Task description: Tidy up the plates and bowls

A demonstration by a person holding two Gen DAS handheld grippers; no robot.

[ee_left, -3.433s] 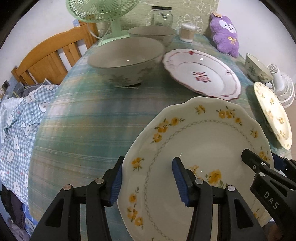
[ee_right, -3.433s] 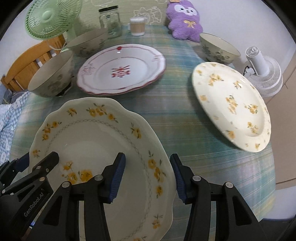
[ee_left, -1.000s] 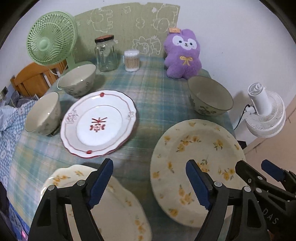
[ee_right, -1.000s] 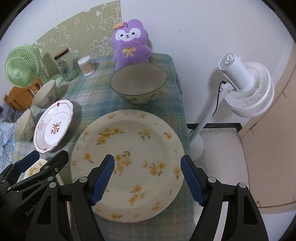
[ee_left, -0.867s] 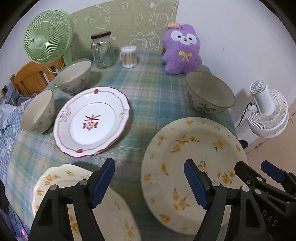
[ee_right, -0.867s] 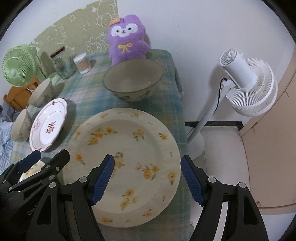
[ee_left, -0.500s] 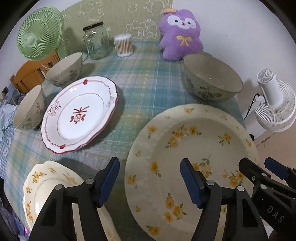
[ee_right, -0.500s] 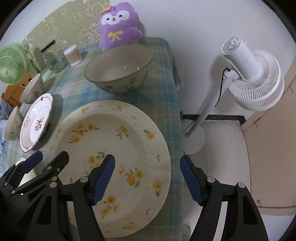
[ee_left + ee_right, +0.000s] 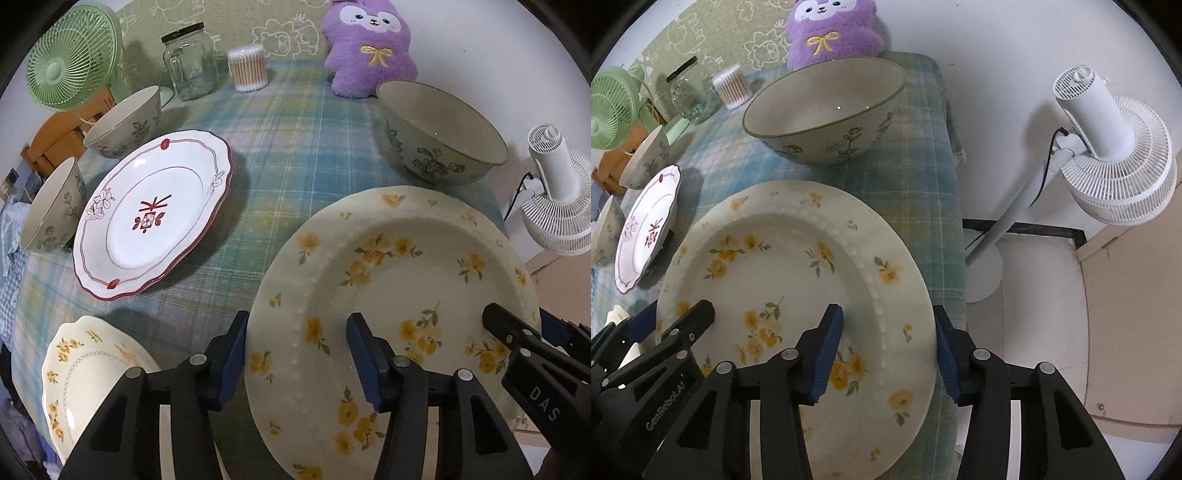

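A round cream plate with yellow flowers lies flat at the table's near right corner. My left gripper straddles its left rim. The jaws are closing, one pad against the outer edge and the other on the plate's inner face. My right gripper straddles the right rim of the same plate in the same way, its jaws closing too. A scalloped yellow-flowered plate lies at the near left. A red-rimmed plate, a large bowl and two small bowls stand further back.
A purple plush toy, a glass jar, a cotton swab tub and a green fan line the back. A white floor fan stands just beyond the table's right edge.
Both grippers left the scalloped plate, came over to the round flowered plate and sank onto it. Over the last second their jaws narrowed around its left and right rims.
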